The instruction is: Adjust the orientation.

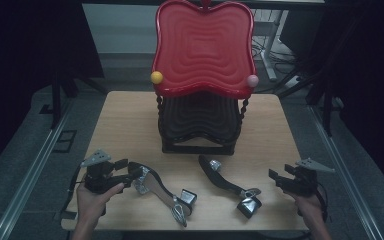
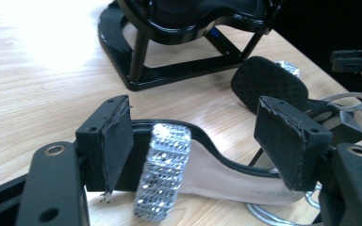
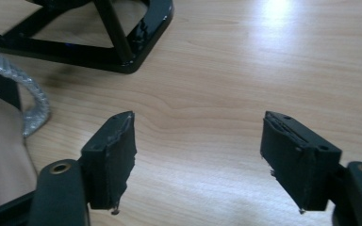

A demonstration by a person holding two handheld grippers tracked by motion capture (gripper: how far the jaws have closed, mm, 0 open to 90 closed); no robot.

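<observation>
Light wood bench [image 1: 130, 120] with a two-tier rack at the back centre: red tray [image 1: 203, 47] on top, black tray [image 1: 200, 120] below on a black frame. A yellow ball [image 1: 156, 77] caps the red tray's front-left corner and a pink ball [image 1: 252, 80] the front-right.

Two black high-heeled sandals lie on their sides near the front edge. The left sandal [image 1: 162, 187] has its sparkly toe strap toward the left gripper [image 1: 125, 170] and its block heel toward the bench centre. The right sandal [image 1: 230, 185] lies apart from it, toe toward the rack and block heel at the front.

Left gripper: held in the left hand [image 1: 92, 197]; fingers [image 2: 118, 141] spread wide and released, straddling the left sandal's toe end. In the left gripper view the sparkly strap [image 2: 165, 169] sits between the pads, close to the left one (contact cannot be told). The right sandal's sole and the rack base [image 2: 136, 70] lie beyond.

Right gripper [image 1: 280, 177]: held in the right hand [image 1: 310, 207] at the bench's front-right, well apart from the right sandal. Fingers [image 3: 113, 150] released, wide open over bare wood in the right gripper view, nothing between them. Rack base [image 3: 122, 52] upper left there, a sparkly strap [image 3: 28, 101] at the left edge.
</observation>
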